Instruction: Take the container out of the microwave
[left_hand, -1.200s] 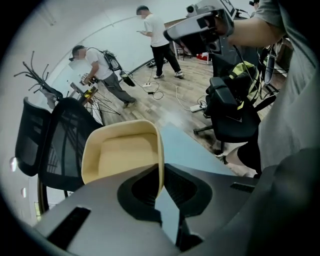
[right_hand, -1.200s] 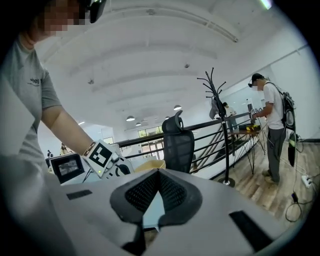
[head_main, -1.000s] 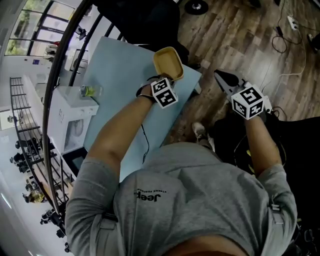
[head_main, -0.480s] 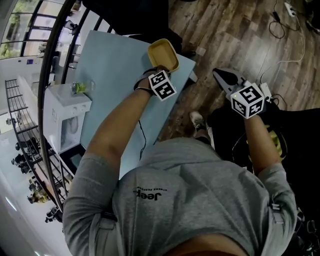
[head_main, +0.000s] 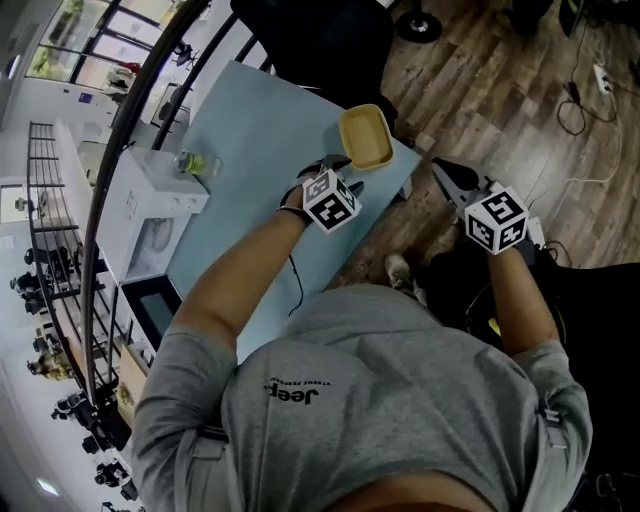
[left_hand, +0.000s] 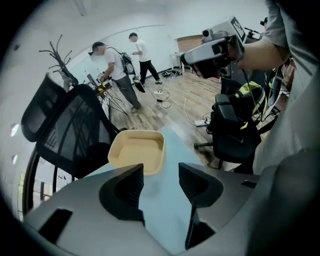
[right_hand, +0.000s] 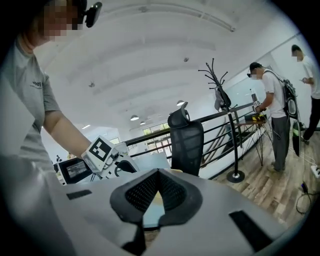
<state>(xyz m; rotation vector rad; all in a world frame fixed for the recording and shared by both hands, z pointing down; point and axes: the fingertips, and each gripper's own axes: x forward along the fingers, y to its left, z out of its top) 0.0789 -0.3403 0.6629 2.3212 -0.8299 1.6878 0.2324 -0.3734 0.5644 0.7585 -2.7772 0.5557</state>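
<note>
- Now, in the head view, the left gripper (head_main: 343, 172) hangs just beside the shallow yellow rectangular plastic container (head_main: 365, 137). The container sits on the corner of the light blue table (head_main: 250, 160), well apart from the white microwave (head_main: 150, 215). The right gripper (head_main: 450, 178) is off the table, over the wooden floor (head_main: 500, 90).
- In the left gripper view, the jaws have just been opening and stand partly apart, with only bare table between them. The container lies free just past the tips, and a black mesh office chair (left_hand: 65, 125) stands behind it.
- In the right gripper view, the jaws meet tip to tip and hold nothing.
</note>
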